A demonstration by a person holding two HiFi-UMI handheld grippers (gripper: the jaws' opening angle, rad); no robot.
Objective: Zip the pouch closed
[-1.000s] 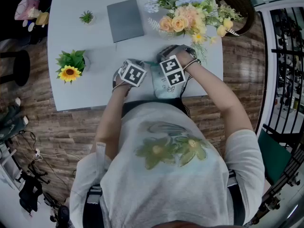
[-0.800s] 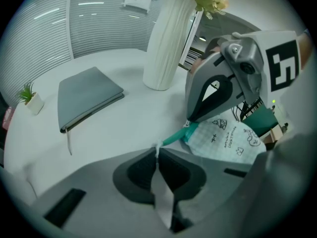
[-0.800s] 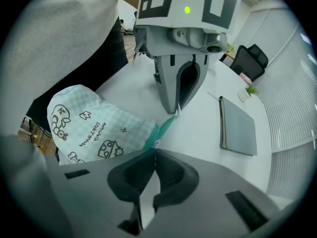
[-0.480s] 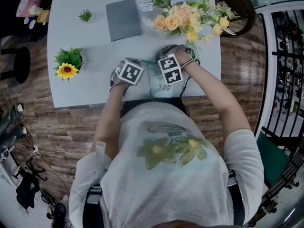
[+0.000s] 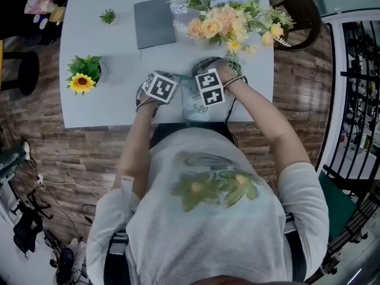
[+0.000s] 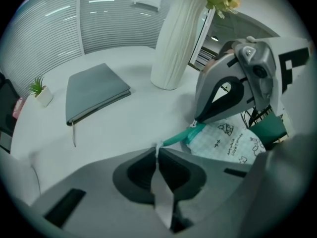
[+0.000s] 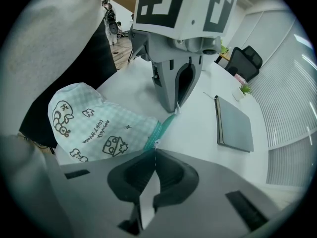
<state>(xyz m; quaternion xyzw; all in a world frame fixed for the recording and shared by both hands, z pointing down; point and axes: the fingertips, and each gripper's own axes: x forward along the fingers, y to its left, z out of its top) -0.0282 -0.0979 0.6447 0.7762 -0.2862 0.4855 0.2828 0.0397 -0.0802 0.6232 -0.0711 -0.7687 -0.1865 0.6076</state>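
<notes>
Currently, the person is standing at the near edge of the pale tabletop [image 5: 95, 108] and holding both tools over the pouch [image 5: 191, 108]. The pouch is lying flat by that edge, just in front of their body. The left claw [image 6: 157, 150] is pinching the free end of the teal zipper strip [image 6: 181, 135] with its jaws pressed together. From there the strip is running straight across the tabletop to the pouch's corner. The right claw [image 7: 154, 150] is also clamping tight, its tips biting on what looks like the small zipper pull [image 7: 156, 144], where the strip is meeting the checked, cartoon-printed fabric. Both claws are pointing steeply down and sitting near each other, with the strip stretching between them. Farther back, a closed grey notebook [image 5: 154, 22] is lying flat on the tabletop. A white vase [image 6: 176, 33] of mixed flowers [image 5: 228, 16] is standing to its right. A potted sunflower [image 5: 82, 79] is sitting near the left edge, and a tiny green plant [image 5: 108, 18] is standing toward the far left corner.
</notes>
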